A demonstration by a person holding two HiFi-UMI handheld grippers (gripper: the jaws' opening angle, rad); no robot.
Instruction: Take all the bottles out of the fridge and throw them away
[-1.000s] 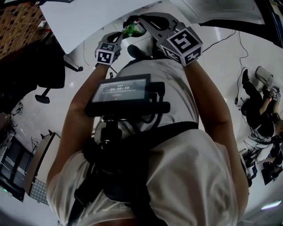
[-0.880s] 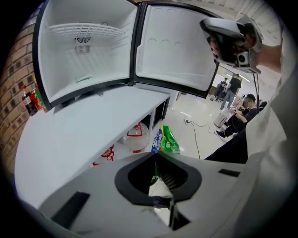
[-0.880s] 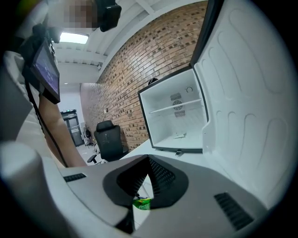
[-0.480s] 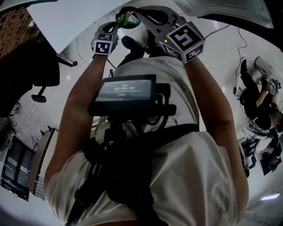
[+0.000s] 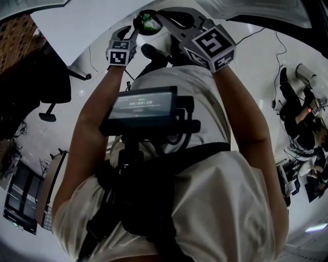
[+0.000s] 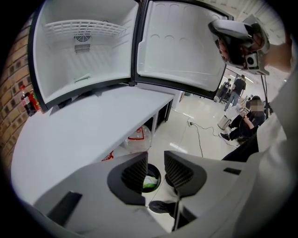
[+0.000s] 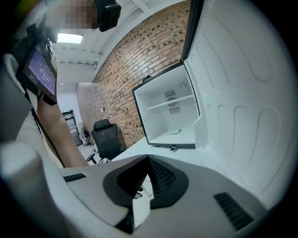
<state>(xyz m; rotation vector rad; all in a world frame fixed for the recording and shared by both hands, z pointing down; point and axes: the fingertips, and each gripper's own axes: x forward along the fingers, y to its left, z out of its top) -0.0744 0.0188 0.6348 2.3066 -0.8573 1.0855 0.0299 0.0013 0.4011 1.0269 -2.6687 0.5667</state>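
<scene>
A green bottle (image 6: 149,182) lies inside a round black bin (image 6: 152,168) on the floor, seen straight down through my left gripper's jaws. My left gripper (image 6: 156,173) hangs above the bin; its jaws have just been opening and stand open with nothing between them. In the head view the left gripper (image 5: 133,31) sits beside the bin (image 5: 148,14), with the green bottle (image 5: 148,21) showing in it. My right gripper (image 7: 146,158) is shut and empty, pointing across the white table toward the fridge (image 7: 170,116). The fridge (image 6: 84,51) stands open with bare shelves.
The fridge door (image 6: 181,46) is swung wide to the right. A white table (image 6: 88,135) runs under the fridge, with clear bags (image 6: 137,137) beneath it. Dark bottles (image 6: 28,100) stand by the brick wall. An office chair (image 5: 48,87) and seated people (image 5: 300,123) flank me.
The green bottle was between the left gripper's jaws over the bin; now it has left the jaws and lies in the bin. The right gripper has stayed put.
</scene>
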